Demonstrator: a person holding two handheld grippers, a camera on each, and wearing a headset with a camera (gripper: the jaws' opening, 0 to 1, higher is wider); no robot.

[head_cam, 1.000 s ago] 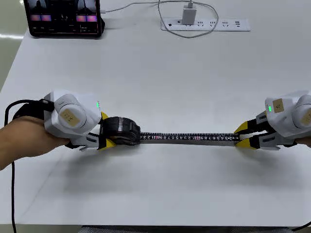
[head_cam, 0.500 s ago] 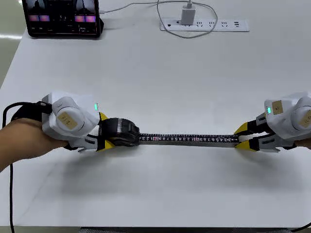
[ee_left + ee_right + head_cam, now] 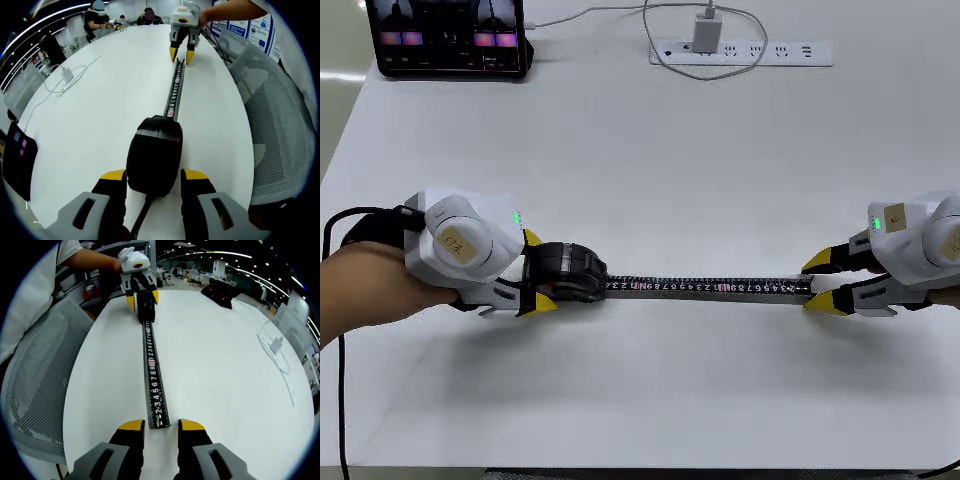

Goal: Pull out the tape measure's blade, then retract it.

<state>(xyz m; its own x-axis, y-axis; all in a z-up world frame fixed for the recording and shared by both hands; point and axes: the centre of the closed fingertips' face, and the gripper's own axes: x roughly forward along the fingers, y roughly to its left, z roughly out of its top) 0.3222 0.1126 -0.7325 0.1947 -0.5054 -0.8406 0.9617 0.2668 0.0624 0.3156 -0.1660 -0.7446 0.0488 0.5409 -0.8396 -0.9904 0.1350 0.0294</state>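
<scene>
A black tape measure case [image 3: 566, 271] [image 3: 154, 160] rests on the white table, and my left gripper [image 3: 536, 271] [image 3: 155, 176] is shut on it from the left. Its dark blade [image 3: 705, 286] [image 3: 152, 375] lies flat, pulled out to the right across the table. My right gripper [image 3: 817, 283] [image 3: 161, 426] stands open around the blade's end; the tip lies between the yellow fingertips [image 3: 132, 426] with a small gap on each side. The right gripper [image 3: 181, 47] appears far off in the left gripper view, and the left gripper [image 3: 142, 296] likewise in the right gripper view.
A dark tablet [image 3: 448, 36] stands at the back left, and a white power strip [image 3: 745, 50] with a plugged-in charger and cable lies at the back. A mesh chair [image 3: 42, 375] sits past the table's near edge.
The right gripper's jaws have spread apart and let go of the blade's end. The blade still lies extended, and the left gripper keeps its hold on the case.
</scene>
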